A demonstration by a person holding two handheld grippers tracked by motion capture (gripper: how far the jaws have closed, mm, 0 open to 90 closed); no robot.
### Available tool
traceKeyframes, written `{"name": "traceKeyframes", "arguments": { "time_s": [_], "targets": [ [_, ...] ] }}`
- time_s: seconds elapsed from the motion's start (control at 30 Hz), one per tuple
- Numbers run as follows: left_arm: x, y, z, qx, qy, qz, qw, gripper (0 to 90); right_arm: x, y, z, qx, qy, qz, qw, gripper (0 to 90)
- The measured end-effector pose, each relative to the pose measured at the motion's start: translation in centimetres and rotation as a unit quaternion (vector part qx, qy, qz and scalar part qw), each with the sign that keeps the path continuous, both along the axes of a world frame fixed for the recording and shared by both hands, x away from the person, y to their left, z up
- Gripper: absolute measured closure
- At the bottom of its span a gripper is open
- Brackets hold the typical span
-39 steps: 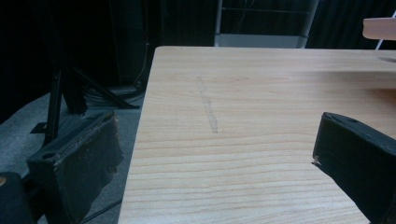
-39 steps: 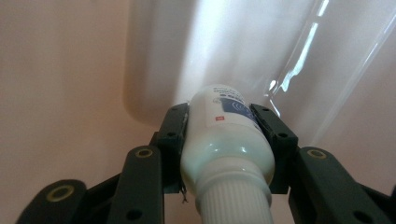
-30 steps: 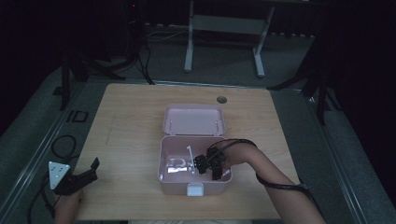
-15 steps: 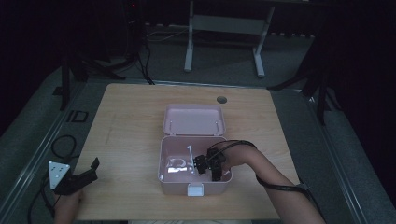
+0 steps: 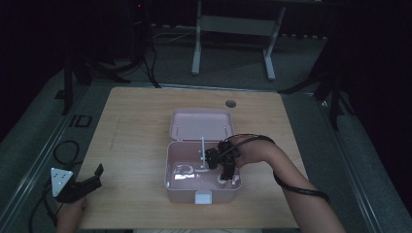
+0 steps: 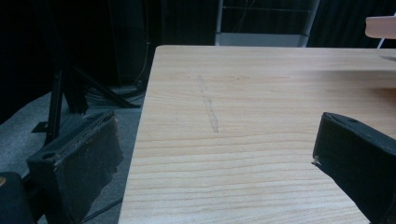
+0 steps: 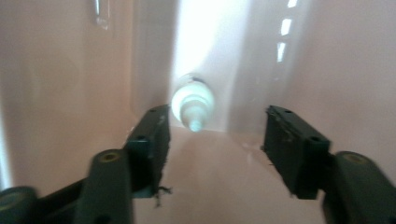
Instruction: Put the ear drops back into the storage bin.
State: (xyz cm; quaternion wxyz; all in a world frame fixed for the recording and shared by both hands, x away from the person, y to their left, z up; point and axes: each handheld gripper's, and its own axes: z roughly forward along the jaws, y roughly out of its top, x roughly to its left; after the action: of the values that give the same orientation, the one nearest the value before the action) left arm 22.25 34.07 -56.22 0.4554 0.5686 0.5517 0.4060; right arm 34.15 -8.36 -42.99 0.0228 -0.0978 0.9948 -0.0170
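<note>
1. Reaching into the open pale pink plastic box (image 5: 203, 170) at lower centre of the high view, the right gripper (image 5: 224, 171) has its jaws spread, gripping nothing.
2. Between those jaws in the right gripper view, a small white tube-like item (image 7: 192, 104) lies against the box's far wall, its long axis and tip pointing toward the camera.
3. At lower left, the left gripper (image 5: 80, 185) rests by the light wooden table (image 5: 136, 141) edge, jaws released.

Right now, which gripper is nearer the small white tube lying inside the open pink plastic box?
Right. The right gripper is down inside the open pink plastic box, jaws open just short of the small white tube. The left gripper sits far off at the table's near-left corner.
</note>
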Motion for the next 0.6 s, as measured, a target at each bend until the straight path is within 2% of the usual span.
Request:
{"name": "traceKeyframes", "arguments": {
  "time_s": [0.1,0.17,0.2,0.23,0.3,0.43,0.6],
  "targets": [
    [0.0,0.0,0.0,0.001,0.001,-0.001,1.0000,1.4,0.2,-0.2,1.2,0.016,-0.002,-0.014,0.9998,26.8],
    [0.0,0.0,0.0,0.002,0.000,0.000,1.0000,1.4,0.2,-0.5,2.1,0.034,-0.011,-0.016,0.9992,19.4],
    [0.0,0.0,0.0,0.002,0.000,0.000,1.0000,1.4,0.2,-0.5,2.1,0.034,-0.011,-0.016,0.9992,19.4],
    [0.0,0.0,0.0,0.002,0.000,-0.001,1.0000,1.4,0.3,-0.8,2.9,0.052,-0.009,-0.023,0.9984,17.7],
    [0.0,0.0,0.0,0.002,0.000,0.000,1.0000,1.4,0.4,-1.1,3.5,0.068,-0.009,-0.030,0.9972,16.7],
    [0.0,0.0,0.0,0.002,0.000,0.000,1.0000,1.4,0.5,-1.9,4.8,0.089,-0.026,-0.032,0.9951,14.1],
    [0.0,0.0,0.0,0.002,-0.001,0.000,1.0000,1.4,1.0,-3.3,6.6,0.119,-0.040,-0.065,0.9899,14.1]
  ]
}}
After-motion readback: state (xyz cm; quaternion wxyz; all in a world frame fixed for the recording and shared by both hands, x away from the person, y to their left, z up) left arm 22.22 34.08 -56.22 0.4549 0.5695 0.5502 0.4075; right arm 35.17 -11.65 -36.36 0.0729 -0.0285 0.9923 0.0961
